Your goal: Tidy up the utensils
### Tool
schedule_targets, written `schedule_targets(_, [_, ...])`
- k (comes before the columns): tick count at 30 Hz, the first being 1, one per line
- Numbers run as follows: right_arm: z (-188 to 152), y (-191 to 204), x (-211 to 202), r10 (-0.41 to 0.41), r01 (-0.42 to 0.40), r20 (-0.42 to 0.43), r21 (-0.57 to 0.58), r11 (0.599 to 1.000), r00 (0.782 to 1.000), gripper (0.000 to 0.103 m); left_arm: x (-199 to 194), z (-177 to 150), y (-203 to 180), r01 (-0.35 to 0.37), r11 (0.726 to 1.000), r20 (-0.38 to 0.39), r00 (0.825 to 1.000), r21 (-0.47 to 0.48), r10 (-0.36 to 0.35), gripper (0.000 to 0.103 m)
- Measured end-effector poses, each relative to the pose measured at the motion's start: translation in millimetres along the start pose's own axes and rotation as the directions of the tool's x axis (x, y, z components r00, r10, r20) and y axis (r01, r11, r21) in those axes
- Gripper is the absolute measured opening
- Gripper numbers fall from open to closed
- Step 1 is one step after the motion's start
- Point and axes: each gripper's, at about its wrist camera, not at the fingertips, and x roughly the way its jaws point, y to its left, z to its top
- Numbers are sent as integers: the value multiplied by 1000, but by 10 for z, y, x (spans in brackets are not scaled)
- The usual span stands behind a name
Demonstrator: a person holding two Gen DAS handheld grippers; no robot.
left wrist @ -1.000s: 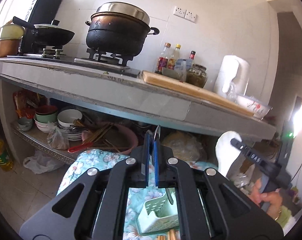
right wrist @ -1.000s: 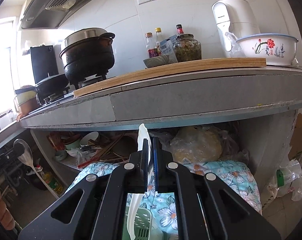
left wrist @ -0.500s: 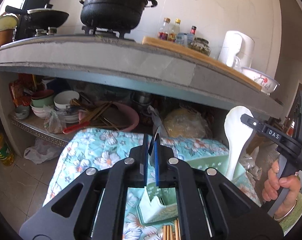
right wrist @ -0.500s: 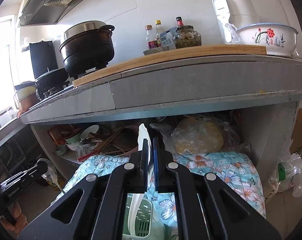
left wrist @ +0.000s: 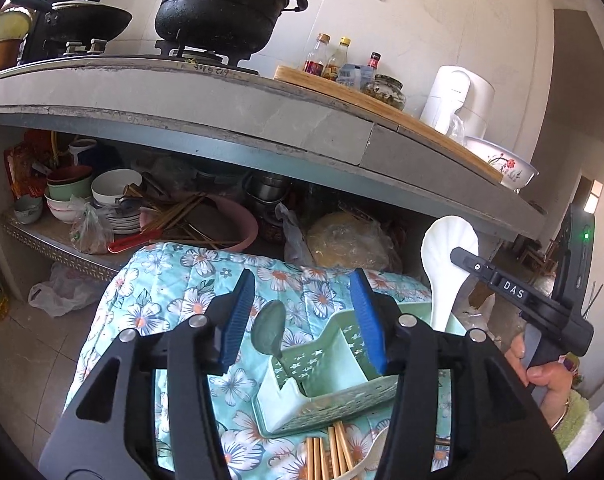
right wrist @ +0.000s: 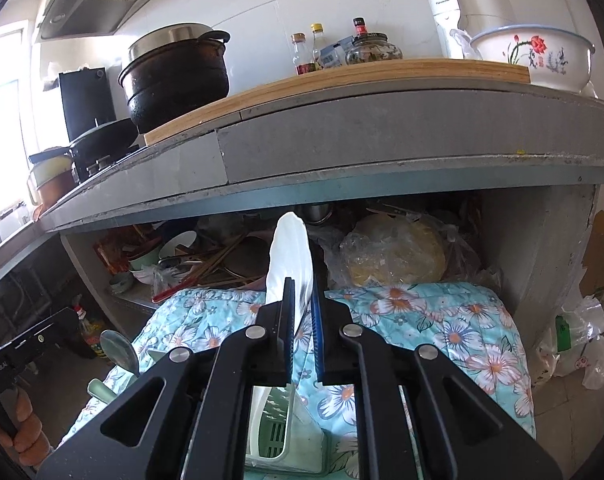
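Note:
My left gripper (left wrist: 303, 314) is open above a pale green utensil holder (left wrist: 329, 376) on the floral cloth. A metal spoon (left wrist: 268, 326) stands in the holder's left compartment, free between the open jaws. My right gripper (right wrist: 302, 322) is shut on a white ceramic spoon (right wrist: 290, 264), bowl up, its handle reaching down over the holder (right wrist: 274, 436). The same white spoon shows in the left wrist view (left wrist: 445, 268), held by the right gripper (left wrist: 477, 268). Wooden chopsticks (left wrist: 327, 456) lie in front of the holder.
A concrete counter (left wrist: 262, 120) overhangs closely above, carrying a black pot (left wrist: 222, 4), bottles and a flowered bowl (right wrist: 533, 56). The shelf under it holds bowls, chopsticks and a pink basin (left wrist: 222, 220). A bagged yellow bundle (right wrist: 393, 256) lies behind the cloth.
My left gripper has opened and let go of the metal spoon, which now stands in the holder. Both grippers have come lower. The right stays shut on the white spoon.

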Motion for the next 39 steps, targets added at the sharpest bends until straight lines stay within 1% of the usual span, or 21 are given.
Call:
schedule_targets(5, [-36,204,-103,-18,24,52,-116,993,999,9,-71,18,41,-2,1000,9,1000,-21,2,48])
schedule_targets(8, [-60,311,-166,-34,50,91,-180,982,995,7,-113,11,45,-4,1000,15,1000,-22,4,48])
schedule_targets(12, [-69,432,-243,-71,118,186,-252,960,980,5,-139,-15,37,-8,1000,17,1000,-19,8,48])
schedule_targets(13, [-67,454,-233,-75,128,199,-266,955,977,5,-137,-19,39,-8,1000,14,1000,-20,8,48])
schedule_targets(16, [-92,507,-123,-73,130,195,-296,947,978,5,-138,-39,39,-7,1000,8,1000,-26,8,48])
schedule_targets(18, [-135,510,-43,-69,117,167,-296,948,984,5,-155,-52,42,-14,1000,9,1000,-23,14,48])
schedule_targets(21, [-176,435,-11,-44,73,120,-256,964,992,5,-176,-69,78,-21,1000,6,1000,-23,21,48])
schedule_targets(24, [-202,293,-35,-11,20,49,-183,983,999,5,-185,-90,114,-27,999,-2,1000,-21,27,48])
schedule_targets(29, [-266,16,-173,55,-56,-28,-48,997,998,9,-186,-152,122,-19,1000,-23,1000,-17,19,48])
schedule_targets(32, [-347,-105,-271,88,-88,-77,7,996,993,20,-203,-212,107,-13,1000,-35,999,-14,12,48])
schedule_targets(34, [-399,-173,-349,113,-110,-94,39,993,989,24,-225,-250,89,-8,1000,-43,999,-9,7,48])
schedule_targets(36, [-433,-240,-449,126,-119,-95,72,990,987,30,-252,-283,62,-1,1000,-49,999,-1,1,48])
schedule_targets(39, [-517,-372,-659,149,-136,-86,136,981,985,38,-324,-339,16,16,1000,-62,998,18,-15,48])
